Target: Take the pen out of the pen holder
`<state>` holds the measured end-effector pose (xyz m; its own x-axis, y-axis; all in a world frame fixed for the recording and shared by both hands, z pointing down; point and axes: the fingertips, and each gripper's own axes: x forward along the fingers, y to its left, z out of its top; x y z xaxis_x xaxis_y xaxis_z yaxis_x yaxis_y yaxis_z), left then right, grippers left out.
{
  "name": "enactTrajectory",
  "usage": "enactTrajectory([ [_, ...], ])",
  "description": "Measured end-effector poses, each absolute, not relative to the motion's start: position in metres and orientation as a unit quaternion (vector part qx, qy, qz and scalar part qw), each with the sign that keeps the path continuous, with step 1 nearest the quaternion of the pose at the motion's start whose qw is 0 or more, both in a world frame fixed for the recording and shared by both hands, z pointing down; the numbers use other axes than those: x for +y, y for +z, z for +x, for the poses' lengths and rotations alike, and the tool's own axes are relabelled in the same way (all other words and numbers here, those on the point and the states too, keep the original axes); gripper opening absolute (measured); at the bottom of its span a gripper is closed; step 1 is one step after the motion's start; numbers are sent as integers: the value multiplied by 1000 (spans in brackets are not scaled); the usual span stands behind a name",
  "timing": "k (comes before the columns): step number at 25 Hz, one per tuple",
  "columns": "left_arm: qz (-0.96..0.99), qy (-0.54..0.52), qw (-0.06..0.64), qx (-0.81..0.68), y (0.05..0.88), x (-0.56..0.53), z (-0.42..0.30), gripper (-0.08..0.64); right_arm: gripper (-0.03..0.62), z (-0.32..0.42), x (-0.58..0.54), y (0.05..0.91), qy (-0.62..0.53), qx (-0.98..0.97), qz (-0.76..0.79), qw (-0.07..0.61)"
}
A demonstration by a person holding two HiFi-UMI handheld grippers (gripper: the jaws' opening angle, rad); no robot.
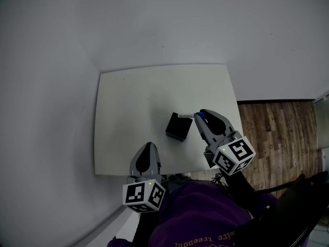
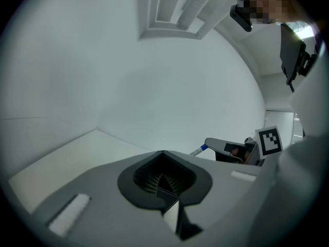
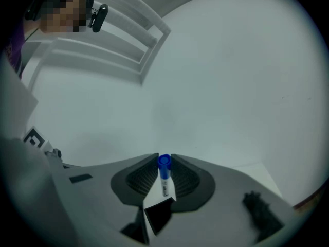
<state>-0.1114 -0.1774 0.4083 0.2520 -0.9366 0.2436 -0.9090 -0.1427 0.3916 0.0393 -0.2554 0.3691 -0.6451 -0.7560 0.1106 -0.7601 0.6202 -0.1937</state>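
A black square pen holder (image 1: 178, 127) stands on the white table (image 1: 133, 96), a little right of its middle. My right gripper (image 1: 199, 116) is just right of the holder's top and shut on a white pen with a blue cap (image 1: 189, 116); the pen points left over the holder's far rim. In the right gripper view the blue-capped pen (image 3: 164, 173) sits pinched between the fingertips of the right gripper (image 3: 164, 159). My left gripper (image 1: 149, 148) hovers at the table's near edge, shut and empty. The left gripper (image 2: 163, 156) view also shows the pen (image 2: 199, 150) in the right gripper (image 2: 226, 149).
White walls close in behind and left of the table. Wood floor (image 1: 277, 138) lies to the right past the table's edge. The person's purple clothing (image 1: 205, 215) fills the bottom of the head view.
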Motion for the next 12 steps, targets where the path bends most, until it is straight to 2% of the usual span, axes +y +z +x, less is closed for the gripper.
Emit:
enactTrajectory([
  [12, 755, -32, 232, -612, 413, -177, -114, 6, 80, 40, -257, 366, 105, -898, 426, 9],
])
